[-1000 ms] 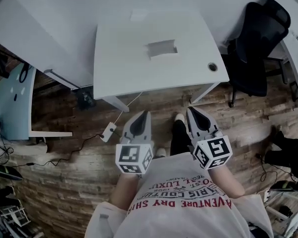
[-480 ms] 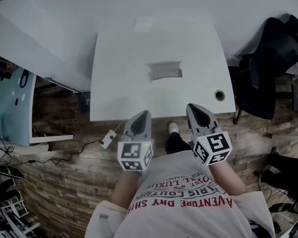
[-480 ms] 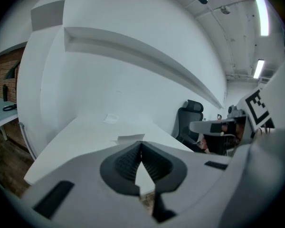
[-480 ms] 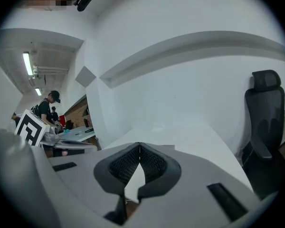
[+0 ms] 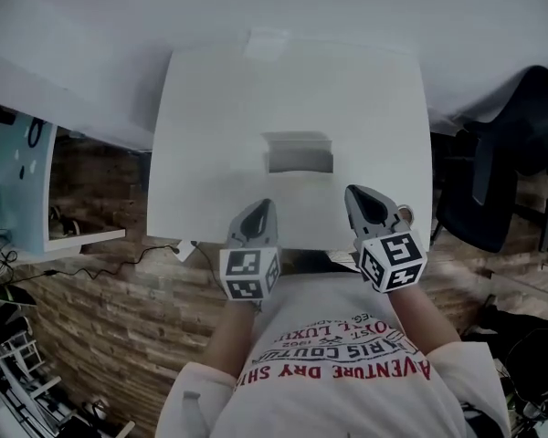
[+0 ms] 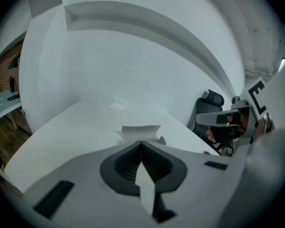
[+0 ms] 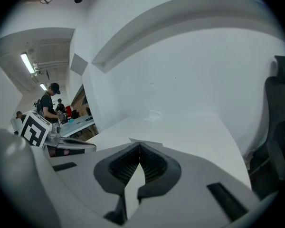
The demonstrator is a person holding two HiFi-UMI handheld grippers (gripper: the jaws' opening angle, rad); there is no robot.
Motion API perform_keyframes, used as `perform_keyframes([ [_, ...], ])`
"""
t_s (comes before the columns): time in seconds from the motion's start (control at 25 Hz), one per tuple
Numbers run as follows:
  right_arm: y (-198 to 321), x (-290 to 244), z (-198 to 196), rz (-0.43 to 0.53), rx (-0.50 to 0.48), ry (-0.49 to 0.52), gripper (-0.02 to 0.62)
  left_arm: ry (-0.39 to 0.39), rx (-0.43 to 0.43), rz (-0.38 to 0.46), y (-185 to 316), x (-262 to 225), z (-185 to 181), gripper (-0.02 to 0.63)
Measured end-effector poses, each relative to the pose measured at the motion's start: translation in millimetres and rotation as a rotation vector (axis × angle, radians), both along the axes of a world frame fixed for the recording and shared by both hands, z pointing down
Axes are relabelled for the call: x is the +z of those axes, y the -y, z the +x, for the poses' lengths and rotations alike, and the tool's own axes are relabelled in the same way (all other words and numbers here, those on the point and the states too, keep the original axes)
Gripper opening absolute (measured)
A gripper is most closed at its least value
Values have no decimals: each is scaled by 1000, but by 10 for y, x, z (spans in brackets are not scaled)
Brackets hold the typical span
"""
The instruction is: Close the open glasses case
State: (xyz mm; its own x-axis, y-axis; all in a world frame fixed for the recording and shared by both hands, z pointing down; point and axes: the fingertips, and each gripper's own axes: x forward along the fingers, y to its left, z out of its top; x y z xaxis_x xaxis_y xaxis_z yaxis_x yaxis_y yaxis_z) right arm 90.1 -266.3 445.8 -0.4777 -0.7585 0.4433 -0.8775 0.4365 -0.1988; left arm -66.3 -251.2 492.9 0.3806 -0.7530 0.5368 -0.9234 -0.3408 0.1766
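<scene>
Left gripper (image 5: 260, 210) and right gripper (image 5: 356, 195) had reached the table (image 5: 210, 144) edge, jaws together and empty, with the glasses case (image 5: 299, 154) still open and untouched.

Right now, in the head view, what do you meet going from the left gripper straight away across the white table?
left gripper → glasses case → small white slip
</scene>
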Motion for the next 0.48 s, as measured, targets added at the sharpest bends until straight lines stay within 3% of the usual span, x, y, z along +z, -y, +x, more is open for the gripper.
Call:
perform_keyframes([
  [0.48, 504, 487, -22, -102, -63, 0, 12, 89, -40, -143, 458, 750, -16, 5],
])
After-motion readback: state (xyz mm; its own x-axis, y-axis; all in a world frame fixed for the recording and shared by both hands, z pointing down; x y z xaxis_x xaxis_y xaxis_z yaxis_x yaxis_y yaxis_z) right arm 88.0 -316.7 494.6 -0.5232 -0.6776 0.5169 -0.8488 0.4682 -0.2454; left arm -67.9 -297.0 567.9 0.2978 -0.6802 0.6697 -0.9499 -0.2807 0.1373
